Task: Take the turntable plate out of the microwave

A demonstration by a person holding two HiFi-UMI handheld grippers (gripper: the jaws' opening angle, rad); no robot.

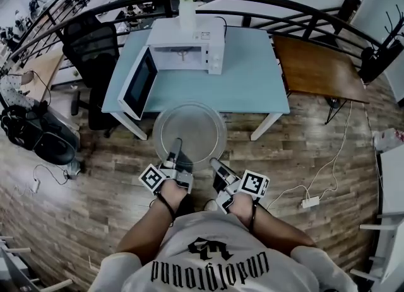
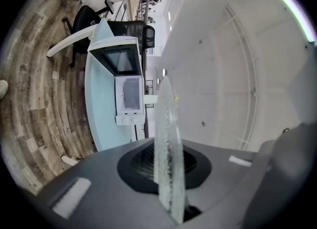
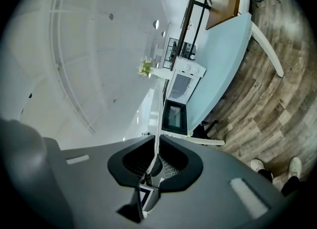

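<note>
Glass turntable plate (image 1: 189, 130) is clamped at its 6 o'clock rim by left tool (image 1: 175, 153) and right tool (image 1: 219, 168); microwave (image 1: 189, 50) is seen open at 12 o'clock.

The right gripper (image 3: 155, 160) has its two dark jaws closed on the rim of the glass turntable plate (image 3: 158, 124), which shows edge-on as a thin pale line running away from the jaws. The whole scene appears rolled on its side. Beyond the plate a white microwave (image 3: 185, 82) stands on a light blue table (image 3: 225, 55), its door (image 3: 174, 116) swung open. Yellow flowers (image 3: 145, 67) sit on top of the microwave. Wood-plank floor (image 3: 267, 109) fills the right, with the person's shoes (image 3: 258, 166) at the lower edge.
</note>
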